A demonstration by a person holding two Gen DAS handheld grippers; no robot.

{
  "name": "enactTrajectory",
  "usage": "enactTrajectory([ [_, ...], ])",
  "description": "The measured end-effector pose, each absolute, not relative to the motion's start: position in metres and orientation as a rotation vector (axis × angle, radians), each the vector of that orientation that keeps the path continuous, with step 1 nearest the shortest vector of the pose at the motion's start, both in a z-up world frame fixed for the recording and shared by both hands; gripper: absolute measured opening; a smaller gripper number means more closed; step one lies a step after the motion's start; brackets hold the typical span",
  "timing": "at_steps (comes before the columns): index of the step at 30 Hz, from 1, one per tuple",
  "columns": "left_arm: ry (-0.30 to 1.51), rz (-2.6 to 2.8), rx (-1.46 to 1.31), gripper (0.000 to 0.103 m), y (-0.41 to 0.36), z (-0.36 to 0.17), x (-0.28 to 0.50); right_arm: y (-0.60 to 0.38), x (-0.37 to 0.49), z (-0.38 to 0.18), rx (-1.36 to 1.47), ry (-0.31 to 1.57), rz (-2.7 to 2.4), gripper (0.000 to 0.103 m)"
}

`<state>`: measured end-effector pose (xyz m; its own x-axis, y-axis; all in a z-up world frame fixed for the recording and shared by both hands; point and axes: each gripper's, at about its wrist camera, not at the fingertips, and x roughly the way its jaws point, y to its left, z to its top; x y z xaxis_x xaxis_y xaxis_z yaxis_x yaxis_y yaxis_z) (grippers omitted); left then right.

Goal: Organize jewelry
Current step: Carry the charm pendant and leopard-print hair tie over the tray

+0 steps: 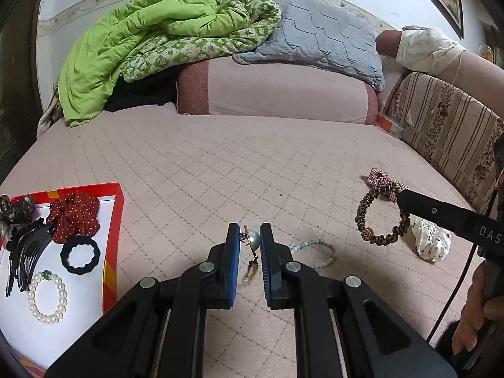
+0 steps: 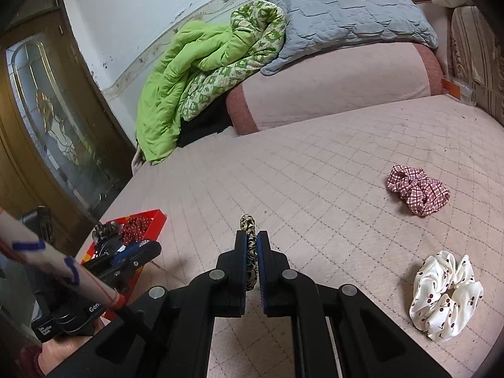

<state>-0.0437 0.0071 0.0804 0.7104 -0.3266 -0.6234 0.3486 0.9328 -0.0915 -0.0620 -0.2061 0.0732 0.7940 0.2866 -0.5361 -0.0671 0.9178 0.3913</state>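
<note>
My left claw (image 1: 249,239) is narrowed around a pearl earring (image 1: 253,242): the pearl sits between the two blue pads at the tips, with its metal clip toward the left pad and a gold dangle hanging below it over the pink bed cover (image 1: 204,163). The right pad touches the pearl; I cannot tell whether the left pad presses the clip, so whether the earring is clamped is not clear to me.

Left of this claw lies the red-edged tray (image 1: 116,220), white inside. It carries a red dotted scrunchie (image 1: 74,215), a black hair tie (image 1: 80,254), a pearl bracelet (image 1: 47,296), a dark hair comb (image 1: 30,252) and a brown patterned scrunchie (image 1: 15,211). Just right of the claw, on the cover, lies a pale green bead bracelet (image 1: 318,250).

My right claw (image 2: 251,239) is clamped on a leopard-print hair band (image 2: 249,252), pads squeezing the band edge-on so its top loop pokes above the tips. In the left view the band (image 1: 382,217) hangs as an open ring from the tip of that claw (image 1: 404,206), lifted off the bed.

Right of the right claw, on the cover, a white cherry-print scrunchie (image 2: 444,296) lies near, and a red checked scrunchie (image 2: 419,193) lies farther ahead.
</note>
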Motion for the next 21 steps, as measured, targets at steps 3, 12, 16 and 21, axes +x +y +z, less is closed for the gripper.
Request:
enactTrajectory([
  [3,0.681,-0.377,0.04,0.012,0.009,0.081,-0.045,-0.202,-0.06,0.071,0.359,0.636,0.195,0.007],
  [12,0.664,-0.379,0.013,0.012,0.023,0.088,-0.05,-0.185,-0.061,0.067,0.325,0.65,0.214,0.007],
  [16,0.65,-0.376,-0.003,0.012,0.033,0.093,-0.054,-0.172,-0.063,0.066,0.32,0.66,0.229,0.007],
  [21,0.628,-0.355,-0.037,0.012,0.053,0.101,-0.058,-0.151,-0.067,0.068,0.301,0.671,0.261,0.007],
])
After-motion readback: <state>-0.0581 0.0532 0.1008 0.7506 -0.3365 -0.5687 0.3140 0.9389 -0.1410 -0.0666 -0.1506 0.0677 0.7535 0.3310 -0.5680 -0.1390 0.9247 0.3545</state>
